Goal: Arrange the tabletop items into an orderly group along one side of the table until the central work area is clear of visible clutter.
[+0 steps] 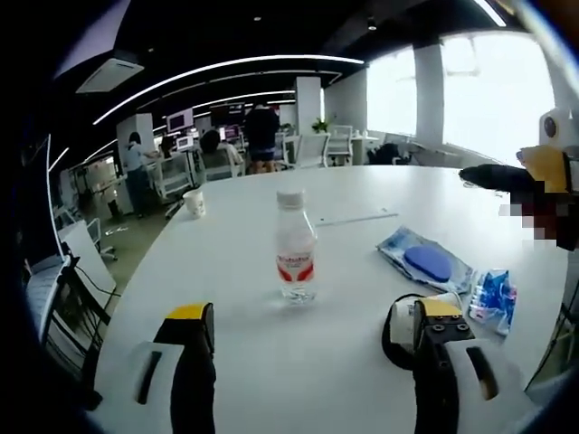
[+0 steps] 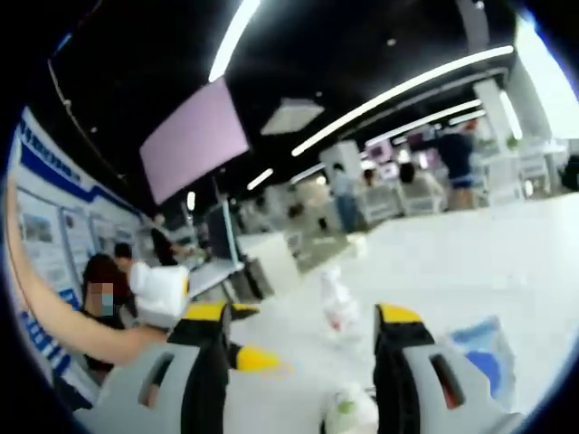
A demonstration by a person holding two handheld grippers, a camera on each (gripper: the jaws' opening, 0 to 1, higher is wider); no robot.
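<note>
Left gripper (image 1: 312, 339) hovers low over the white round table (image 1: 271, 362), jaws spread wide, nothing between them, yellow-tipped fingers (image 1: 190, 316) clear of every item. Straight ahead between the jaws stands a clear plastic water bottle (image 1: 295, 246), upright, white cap, red label, apart from the gripper. Just beside the right finger lies a black-and-white coiled item (image 1: 403, 330), touching or nearly touching that finger; contact can't be confirmed. Right of the bottle a blue flat pouch in clear wrap (image 1: 425, 260) lies on the table, and next to it a small crumpled blue-white packet (image 1: 493, 297). A white paper cup (image 1: 194, 202) sits far back near the left table edge, well apart from the rest. A thin flat strip or sheet edge (image 1: 357, 218) lies behind the bottle. The other gripper (image 1: 543, 181) enters at the right edge of the left gripper view, raised above the table, yellow and white parts visible. In the right gripper view, blurred, the right gripper (image 2: 303, 339) is also wide open and holds nothing; the bottle (image 2: 339, 303) shows between its jaws further off, the blue pouch (image 2: 479, 357) just past its right finger, a small whitish-green object (image 2: 351, 411) low between the fingers, identity unclear. The left gripper (image 2: 163, 289) and a person's forearm (image 2: 63, 325) come in from the left. Office desks and people in the background.
</note>
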